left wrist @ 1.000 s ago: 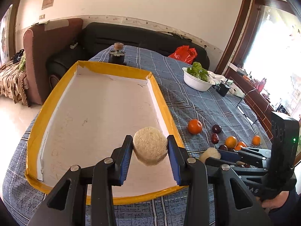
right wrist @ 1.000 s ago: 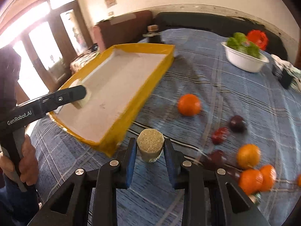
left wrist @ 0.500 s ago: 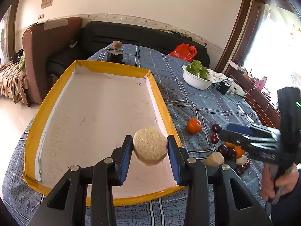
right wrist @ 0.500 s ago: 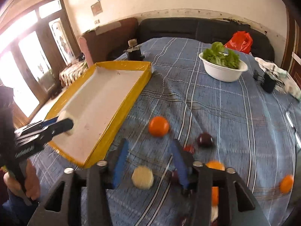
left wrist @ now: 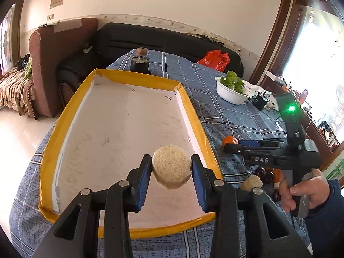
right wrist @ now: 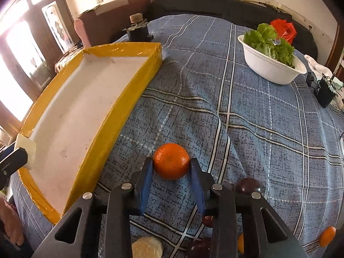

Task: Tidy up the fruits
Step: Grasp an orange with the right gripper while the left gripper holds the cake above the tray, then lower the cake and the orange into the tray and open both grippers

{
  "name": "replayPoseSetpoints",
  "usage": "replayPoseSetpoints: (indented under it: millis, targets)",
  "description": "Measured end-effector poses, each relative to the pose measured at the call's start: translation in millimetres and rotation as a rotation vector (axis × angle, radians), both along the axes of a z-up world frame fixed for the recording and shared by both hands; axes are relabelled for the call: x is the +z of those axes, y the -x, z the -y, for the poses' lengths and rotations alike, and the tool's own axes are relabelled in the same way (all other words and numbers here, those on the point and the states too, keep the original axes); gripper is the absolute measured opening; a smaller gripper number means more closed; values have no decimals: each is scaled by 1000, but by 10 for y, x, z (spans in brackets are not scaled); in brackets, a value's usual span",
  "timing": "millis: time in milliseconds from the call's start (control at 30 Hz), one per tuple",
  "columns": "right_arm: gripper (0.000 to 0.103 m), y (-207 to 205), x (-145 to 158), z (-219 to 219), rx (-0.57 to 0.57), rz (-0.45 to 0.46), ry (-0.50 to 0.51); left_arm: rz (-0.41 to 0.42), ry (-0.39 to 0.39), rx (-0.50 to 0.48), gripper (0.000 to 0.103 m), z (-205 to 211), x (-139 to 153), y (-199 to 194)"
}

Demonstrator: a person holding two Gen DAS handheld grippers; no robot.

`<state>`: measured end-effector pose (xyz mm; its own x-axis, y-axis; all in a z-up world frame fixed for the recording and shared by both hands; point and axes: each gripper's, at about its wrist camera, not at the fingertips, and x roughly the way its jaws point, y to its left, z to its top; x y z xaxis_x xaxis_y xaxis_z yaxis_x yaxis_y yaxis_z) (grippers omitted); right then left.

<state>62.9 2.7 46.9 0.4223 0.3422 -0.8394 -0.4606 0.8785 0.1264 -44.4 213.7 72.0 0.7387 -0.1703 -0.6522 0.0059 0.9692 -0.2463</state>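
The right gripper (right wrist: 171,171) has let its pale round piece (right wrist: 147,249) drop onto the desk and slid forward to the orange (right wrist: 171,163), jaws now narrowed against both its sides. The left gripper (left wrist: 171,173) hasn't budged, jaws clamped on the other pale round slice (left wrist: 171,169) above the near end of the yellow tray (left wrist: 194,118). To do this well: seat the orange deep between the blue pads, squeeze evenly so it can't roll, then lift clear over the tray's wall.
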Motion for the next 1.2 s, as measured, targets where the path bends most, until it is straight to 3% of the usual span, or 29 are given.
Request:
replayPoseSetpoints:
  millis: [100, 233, 467, 600, 767, 933, 1200]
  targets:
    - [38, 18, 164, 3, 5, 6, -47, -24, 11, -22, 36, -61, 49, -82]
    - [38, -20, 475, -130, 30, 25, -113, -42, -35, -20, 36, -137, 211, -296]
    - [38, -347, 679, -625, 34, -3, -187, -125, -82, -4, 36, -245, 280, -1009]
    - [38, -702, 606, -846, -5, -64, -227, -185, -106, 11, 36, -248, 84, -1458]
    - [38, -1076, 415, -1057, -53, -98, -210, -242, -62, 33, 36, -367, -174, -1847]
    - [38, -1295, 230, -1218, -74, -128, -171, -256, -19, 46, 36, -432, -289, -1974]
    - [40, -1371, 35, -1399, -68, -129, -114, -248, -46, 23, 37, -369, -344, -1999]
